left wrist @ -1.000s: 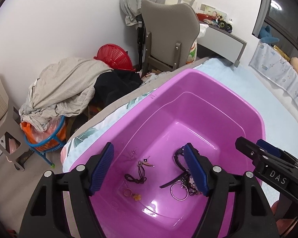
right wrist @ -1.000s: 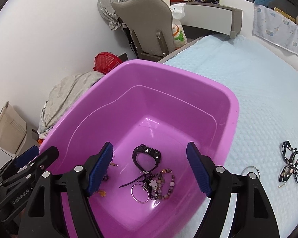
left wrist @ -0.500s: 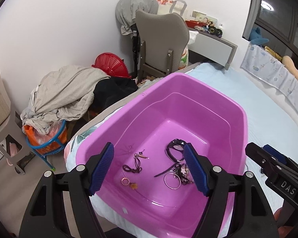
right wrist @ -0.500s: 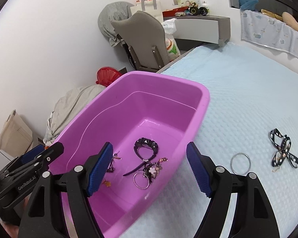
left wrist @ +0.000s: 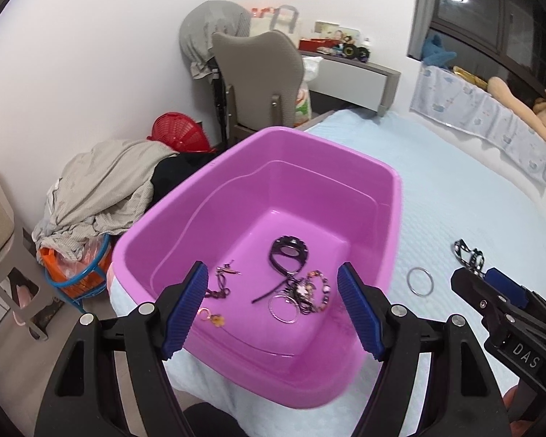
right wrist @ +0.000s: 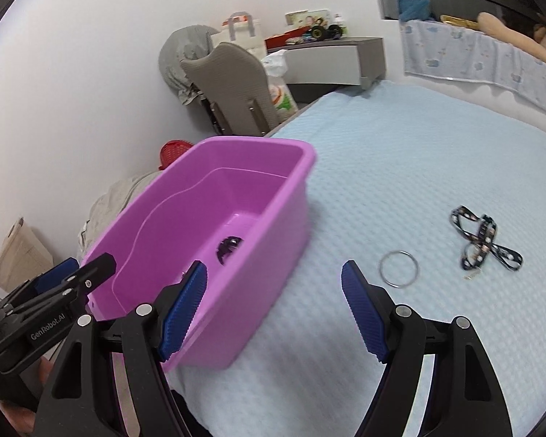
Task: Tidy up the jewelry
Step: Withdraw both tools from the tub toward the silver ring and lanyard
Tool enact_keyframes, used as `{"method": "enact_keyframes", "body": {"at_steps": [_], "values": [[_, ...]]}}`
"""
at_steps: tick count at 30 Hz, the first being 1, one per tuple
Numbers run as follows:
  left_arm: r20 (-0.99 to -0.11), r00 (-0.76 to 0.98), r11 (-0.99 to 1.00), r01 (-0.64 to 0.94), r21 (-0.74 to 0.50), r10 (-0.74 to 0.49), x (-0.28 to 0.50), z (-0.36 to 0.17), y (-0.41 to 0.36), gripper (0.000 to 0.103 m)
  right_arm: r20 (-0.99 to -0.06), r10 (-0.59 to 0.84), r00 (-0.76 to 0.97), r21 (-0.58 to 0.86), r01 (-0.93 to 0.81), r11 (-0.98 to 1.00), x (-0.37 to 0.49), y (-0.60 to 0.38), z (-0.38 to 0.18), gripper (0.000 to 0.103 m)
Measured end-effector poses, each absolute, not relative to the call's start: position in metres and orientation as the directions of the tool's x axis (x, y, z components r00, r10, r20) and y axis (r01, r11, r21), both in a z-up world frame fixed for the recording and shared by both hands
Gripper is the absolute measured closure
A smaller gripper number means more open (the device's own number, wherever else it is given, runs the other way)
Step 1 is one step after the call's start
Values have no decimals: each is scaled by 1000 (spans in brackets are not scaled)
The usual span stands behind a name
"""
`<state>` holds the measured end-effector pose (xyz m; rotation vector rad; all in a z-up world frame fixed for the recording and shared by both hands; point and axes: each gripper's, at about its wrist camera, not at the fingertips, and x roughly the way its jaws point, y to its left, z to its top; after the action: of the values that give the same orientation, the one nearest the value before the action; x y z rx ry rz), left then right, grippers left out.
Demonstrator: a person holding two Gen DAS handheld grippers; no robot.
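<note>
A purple plastic tub (left wrist: 389,196) (right wrist: 291,196) stands on the light blue bed at its left edge. Inside lie several jewelry pieces: a black bracelet (left wrist: 289,251), a silver ring hoop (left wrist: 284,307), a beaded bracelet (left wrist: 322,286) and small pendants (left wrist: 220,284). On the bed right of the tub lie a silver bangle (right wrist: 398,268) (left wrist: 420,286) and a black patterned ribbon (right wrist: 486,242) (left wrist: 467,251). My left gripper (left wrist: 273,306) is open and empty above the tub's near side. My right gripper (right wrist: 275,315) is open and empty over the tub's right wall and the bed.
The bed (right wrist: 418,153) stretches right and back. Left of it stand a grey chair (left wrist: 254,83), a red basket (left wrist: 180,133), a clothes pile (left wrist: 105,182) and a desk (left wrist: 353,73). Soft toys (left wrist: 527,109) lie along the far bed edge.
Both grippers have pulled back and up from the tub and swung right. The bangle and ribbon on the bed have come into both views. Both stay open.
</note>
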<state>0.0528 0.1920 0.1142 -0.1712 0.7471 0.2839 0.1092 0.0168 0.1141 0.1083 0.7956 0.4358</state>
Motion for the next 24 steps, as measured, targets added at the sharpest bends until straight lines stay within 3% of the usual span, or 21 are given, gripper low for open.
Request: {"method": "enact_keyframes", "body": {"at_steps": [24], "values": [[-653, 756, 998, -70, -13, 44, 46, 126, 54, 28, -633, 215, 743, 244, -72, 967, 40, -153, 101, 30]]}}
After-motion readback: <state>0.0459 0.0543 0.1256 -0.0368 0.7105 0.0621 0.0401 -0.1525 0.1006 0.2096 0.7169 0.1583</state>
